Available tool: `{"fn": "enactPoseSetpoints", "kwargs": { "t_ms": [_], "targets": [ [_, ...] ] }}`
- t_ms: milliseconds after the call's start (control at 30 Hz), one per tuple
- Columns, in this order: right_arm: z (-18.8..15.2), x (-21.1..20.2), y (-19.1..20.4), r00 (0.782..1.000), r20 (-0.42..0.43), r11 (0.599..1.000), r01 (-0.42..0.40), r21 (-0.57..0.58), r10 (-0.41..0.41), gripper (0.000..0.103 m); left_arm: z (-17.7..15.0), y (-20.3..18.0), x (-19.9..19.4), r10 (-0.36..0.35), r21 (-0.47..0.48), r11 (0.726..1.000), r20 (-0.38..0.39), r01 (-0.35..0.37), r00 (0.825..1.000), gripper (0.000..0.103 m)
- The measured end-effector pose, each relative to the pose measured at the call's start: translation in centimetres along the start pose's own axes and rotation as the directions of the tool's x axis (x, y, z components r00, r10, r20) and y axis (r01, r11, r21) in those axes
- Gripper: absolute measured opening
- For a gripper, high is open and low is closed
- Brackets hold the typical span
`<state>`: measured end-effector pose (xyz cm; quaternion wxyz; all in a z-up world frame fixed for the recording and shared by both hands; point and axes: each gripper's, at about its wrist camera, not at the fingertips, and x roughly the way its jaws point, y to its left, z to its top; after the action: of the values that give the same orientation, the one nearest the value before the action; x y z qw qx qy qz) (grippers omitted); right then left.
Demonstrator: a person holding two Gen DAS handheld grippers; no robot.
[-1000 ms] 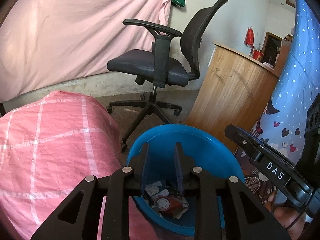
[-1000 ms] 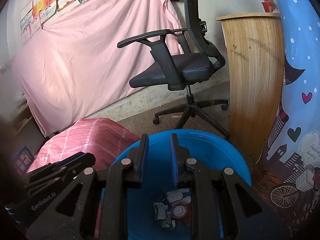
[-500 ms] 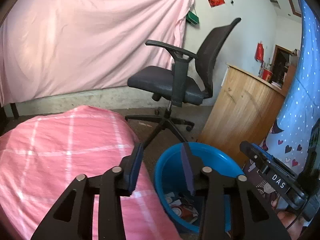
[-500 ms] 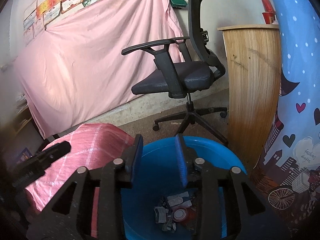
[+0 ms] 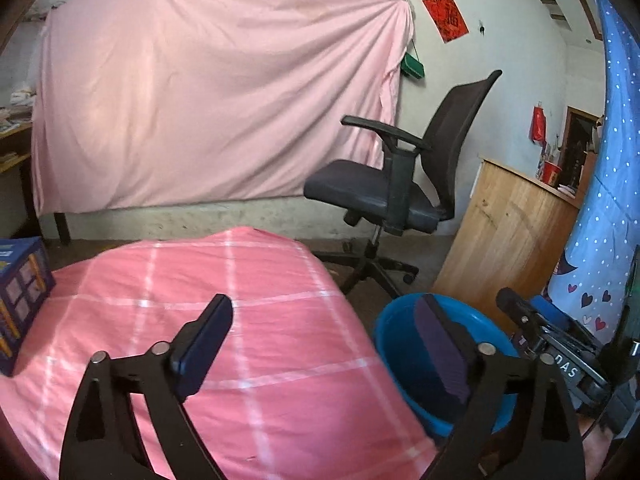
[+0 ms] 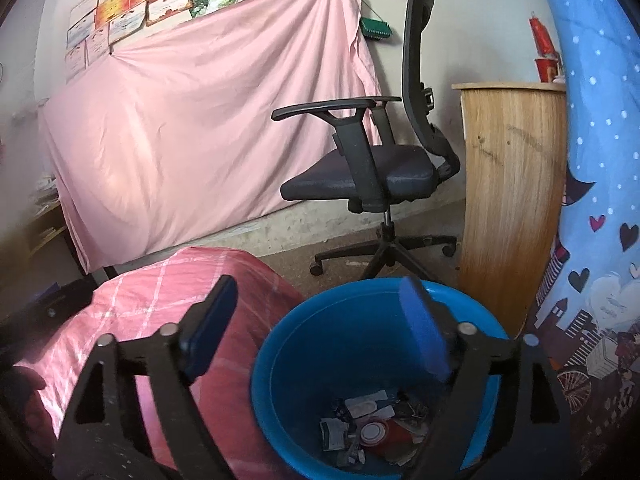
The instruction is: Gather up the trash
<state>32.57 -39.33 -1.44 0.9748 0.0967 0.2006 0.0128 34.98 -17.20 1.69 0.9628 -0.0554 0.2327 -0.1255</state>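
Observation:
A blue plastic bin [image 6: 280, 364] stands on the floor beside the pink checked bed cover [image 6: 160, 292]. Trash [image 6: 372, 428] lies at its bottom: crumpled wrappers and a red can. My right gripper [image 6: 320, 320] is wide open and empty above the bin's rim. My left gripper [image 5: 324, 328] is wide open and empty over the pink cover [image 5: 260, 320], with the bin [image 5: 400, 340] at its right finger. The right gripper's body [image 5: 560, 360] shows at the right of the left wrist view.
A black office chair [image 5: 400, 192] stands behind the bin. A curved wooden counter [image 6: 512, 200] is right of it, and a blue patterned cloth [image 6: 592, 200] hangs at far right. A blue box [image 5: 20, 300] lies on the cover's left. A pink sheet [image 5: 200, 100] hangs on the wall.
Both grippers have opened from nearly shut to wide open and have risen. The left one has swung left from over the bin to over the pink cover.

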Motion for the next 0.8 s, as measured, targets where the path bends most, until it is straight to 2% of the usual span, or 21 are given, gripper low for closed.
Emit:
{"fn": "enactPoseSetpoints", "kwargs": {
  "t_ms": [167,467,667,800],
  "targets": [
    [-1.0,-1.5,0.1,0.999,0.026,1.0,0.023,0.015,-0.023,0.103,-1.2,0.7,-1.4,0.019,-0.002,1.0,0.013,-0.019,1.0,0.095],
    [-3.1,-4.9,0.7,0.993,0.118,0.998,-0.005,0.056,-0.001,0.103,-3.4,1.8,-3.8,0.038,-0.017,0.999,0.06,-0.037,0.997,0.095],
    [-4.2,-7.3,1.8,0.983,0.183,0.999,0.017,0.044,-0.024,0.103,-5.0,2.8,-5.3,0.059,-0.013,0.998,0.062,-0.059,0.996,0.095],
    [-5.1,-8.3,2.1,0.98,0.193,0.998,0.034,0.053,-0.043,0.103,-5.8,3.1,-6.7,0.07,0.001,0.998,0.077,-0.07,0.995,0.095]
  ]
}}
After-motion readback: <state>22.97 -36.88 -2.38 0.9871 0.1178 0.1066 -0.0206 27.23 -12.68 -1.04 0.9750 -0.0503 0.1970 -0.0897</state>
